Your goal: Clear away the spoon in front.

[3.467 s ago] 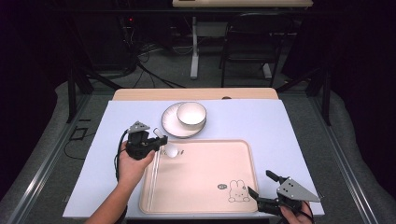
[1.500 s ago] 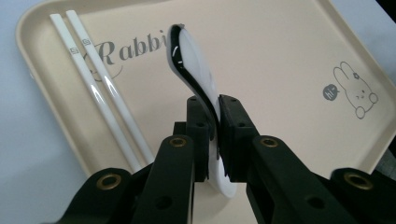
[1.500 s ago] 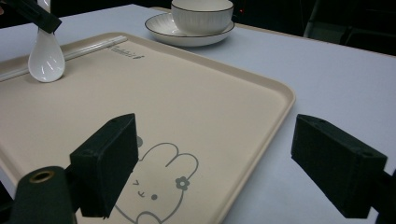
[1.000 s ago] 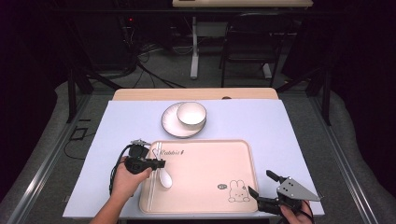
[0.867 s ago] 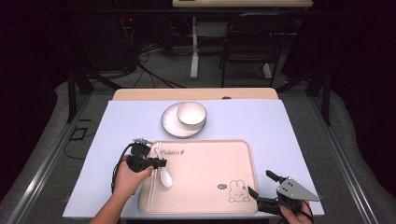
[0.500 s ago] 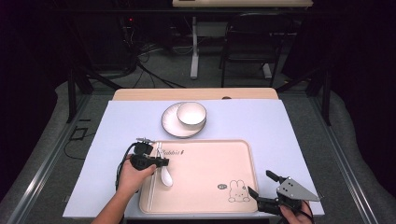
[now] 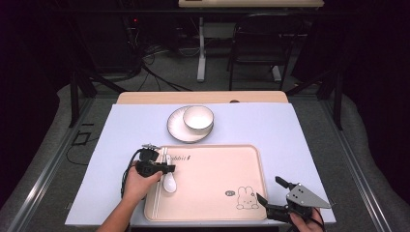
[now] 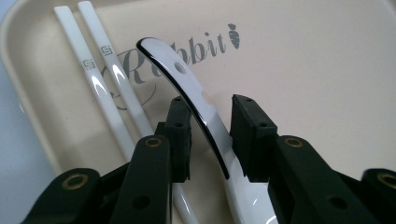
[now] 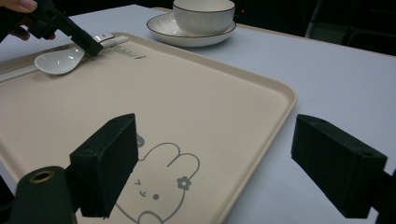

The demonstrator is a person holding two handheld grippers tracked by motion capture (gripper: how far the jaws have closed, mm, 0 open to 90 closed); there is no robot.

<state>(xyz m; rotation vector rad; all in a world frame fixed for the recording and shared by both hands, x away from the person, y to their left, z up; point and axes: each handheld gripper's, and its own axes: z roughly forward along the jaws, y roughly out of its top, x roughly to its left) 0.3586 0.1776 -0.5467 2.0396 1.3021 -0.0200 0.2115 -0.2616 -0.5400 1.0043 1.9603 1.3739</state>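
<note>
Carried earlier above the bench beside the tray, the glossy white ceramic soup spoon (image 8: 201,112) is now lying inside the beige plastic rabbit-print tray (image 7: 217,164), near its left edge, just beside a pair of white chopsticks (image 8: 100,79). Nearest the camera, the right gripper (image 7: 273,193) is hovering at the tray's near right corner, its fingers (image 9: 105,163) spread wide with nothing between them. Farther in, the left gripper (image 7: 167,169) is straddling the spoon's handle; its fingers (image 8: 180,135) have just been opening and are standing clear of the handle on both sides. Beyond the tray, a white ribbed bowl (image 7: 198,117) is sitting on a white dark-rimmed saucer (image 7: 178,130) on the pale blue bench (image 7: 121,125).
</note>
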